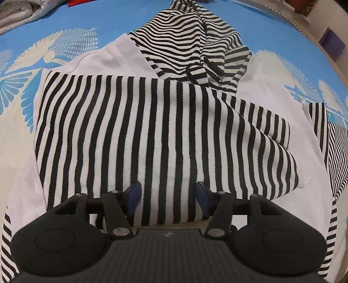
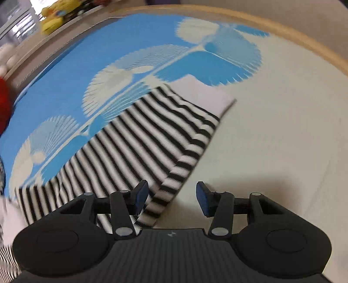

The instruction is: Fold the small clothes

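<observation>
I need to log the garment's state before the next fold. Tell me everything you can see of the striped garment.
The striped garment is a knit-looking piece in black and white stripes with plain white panels. It lies on the blue and white bedsheet, its near part folded into a flat panel, its far part rumpled in a heap. The left gripper hangs open over the panel; whether the pads touch cannot be told.

No legible words, numbers or brand names anywhere, only a small pale emblem, too tiny to make out, on each claw's ribbed black housing.
</observation>
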The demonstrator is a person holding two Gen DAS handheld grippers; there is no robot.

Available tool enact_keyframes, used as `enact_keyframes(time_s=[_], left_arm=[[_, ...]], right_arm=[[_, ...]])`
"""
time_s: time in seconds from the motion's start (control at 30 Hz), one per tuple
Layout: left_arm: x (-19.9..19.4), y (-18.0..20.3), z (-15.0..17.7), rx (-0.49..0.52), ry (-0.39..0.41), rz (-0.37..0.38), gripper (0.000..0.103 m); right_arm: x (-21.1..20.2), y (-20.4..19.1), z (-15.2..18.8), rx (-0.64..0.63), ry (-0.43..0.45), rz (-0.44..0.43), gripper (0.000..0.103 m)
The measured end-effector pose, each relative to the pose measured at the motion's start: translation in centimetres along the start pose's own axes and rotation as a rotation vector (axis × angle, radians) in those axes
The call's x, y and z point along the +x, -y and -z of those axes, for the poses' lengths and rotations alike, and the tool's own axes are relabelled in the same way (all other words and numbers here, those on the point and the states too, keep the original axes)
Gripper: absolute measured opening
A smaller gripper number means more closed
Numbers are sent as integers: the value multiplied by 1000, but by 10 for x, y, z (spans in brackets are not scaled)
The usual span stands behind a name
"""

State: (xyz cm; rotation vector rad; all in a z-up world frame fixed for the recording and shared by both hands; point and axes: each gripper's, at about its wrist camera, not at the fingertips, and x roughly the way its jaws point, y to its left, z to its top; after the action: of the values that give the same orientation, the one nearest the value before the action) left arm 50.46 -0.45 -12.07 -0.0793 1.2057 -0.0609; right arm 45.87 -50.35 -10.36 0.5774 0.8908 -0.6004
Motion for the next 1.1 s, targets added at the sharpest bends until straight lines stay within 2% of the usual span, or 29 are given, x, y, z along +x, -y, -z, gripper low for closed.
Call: enact_keyframes(time_s=[0.1,0.23,0.3,0.33,0.53,0.63,0.7,0.73,0.8,0.87,0.9,0.97,1.0,1.07,1.1], left_arm=[[0,0,-1,0,-1,6,60],[0,-2,0,-3,-2,11,60],[-1,-2,0,-3,-2,12,60],[-1,-2,0,-3,-2,13,60],[-6,-10,0,-25,1,24,60],[-17,-26,-2,-74,28,22,60],[-28,-41,-4,-113,56,22,60],[-34,-50,-5,-133,72,19,60],[-44,-68,-5,-173,96,8,60],[-51,-86,-4,-207,106,-7,60],[-52,-94,-3,-222,106,-12,60],[-55,-108,-3,-249,104,-11,60],[-57,-114,-2,-259,104,-7,60],[-59,-123,-1,-273,102,4,60],[-59,-127,0,-280,99,12,60]], right_arm=[[10,5,-3,43,-3,-11,51],[14,-2,-5,15,32,-5,49],[13,-4,-6,17,46,4,27],[13,-4,-8,14,52,5,12],[-8,-22,-11,21,154,36,5],[-35,-53,-6,-34,251,35,5],[-64,-89,4,-119,343,4,4],[-79,-108,13,-160,385,-38,4],[-117,-159,43,-308,477,-190,4],[-151,-207,87,-476,519,-406,4],[-164,-226,109,-539,498,-539,4],[-174,-254,149,-637,381,-785,5],[-172,-269,170,-692,263,-884,5],[-163,-287,198,-750,75,-916,10],[-158,-291,207,-747,3,-899,18]])
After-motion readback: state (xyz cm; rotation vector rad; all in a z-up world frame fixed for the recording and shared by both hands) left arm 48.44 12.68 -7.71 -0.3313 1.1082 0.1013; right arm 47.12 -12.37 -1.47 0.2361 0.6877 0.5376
